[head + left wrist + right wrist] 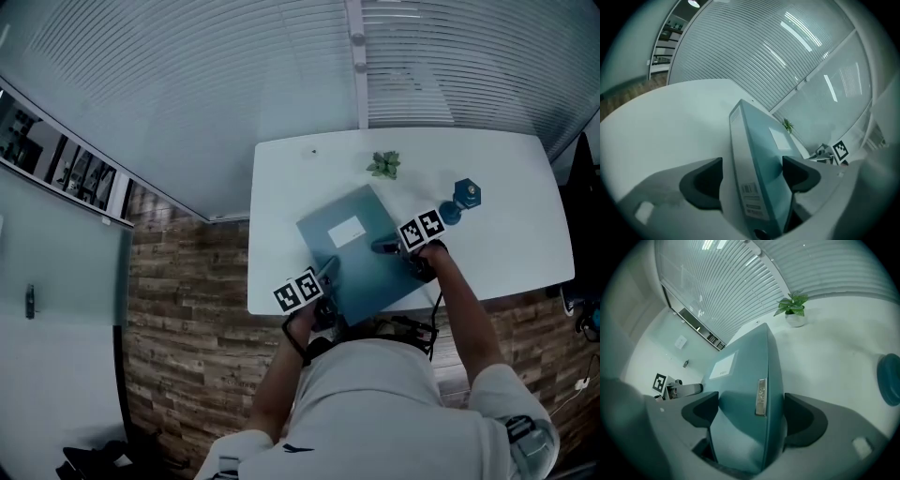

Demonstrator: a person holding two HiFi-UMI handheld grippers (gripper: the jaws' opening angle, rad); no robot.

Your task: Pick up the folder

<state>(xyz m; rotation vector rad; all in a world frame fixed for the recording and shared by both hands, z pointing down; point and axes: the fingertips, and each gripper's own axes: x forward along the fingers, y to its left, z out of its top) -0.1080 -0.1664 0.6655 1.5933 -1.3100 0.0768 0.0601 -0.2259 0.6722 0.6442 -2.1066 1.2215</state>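
Folder (366, 267) is the teal ring-binder kind with a white label on the cover, sitting at an angle on the white table (506, 187), close to the front edge where the person stands. From the head view it looks like it's resting on the tabletop, but I honestly can't tell if any corner is off the surface.

Left gripper (328, 272) is at the folder's near-left corner, the spine end. In the left gripper view its jaws stand wide with the spine running up between them — the pad on the left side of that view (701, 183) has a visible gap to the spine, and the other pad sits right at the cover. So it's straddling the folder, not squeezing it.

Right gripper (384, 247) comes in from the folder's right side. In the right gripper view the folder's edge, with its little metal strip, fills the space between the jaws and both pads look pressed against it — that one reads as a proper grip on the folder.

Other stuff on the table: a small potted plant (384, 165) just past the folder's far corner, and a blue round thing (466, 197) off to the right of it, both clear of the folder. Wood-plank floor (187, 281) beside the table.
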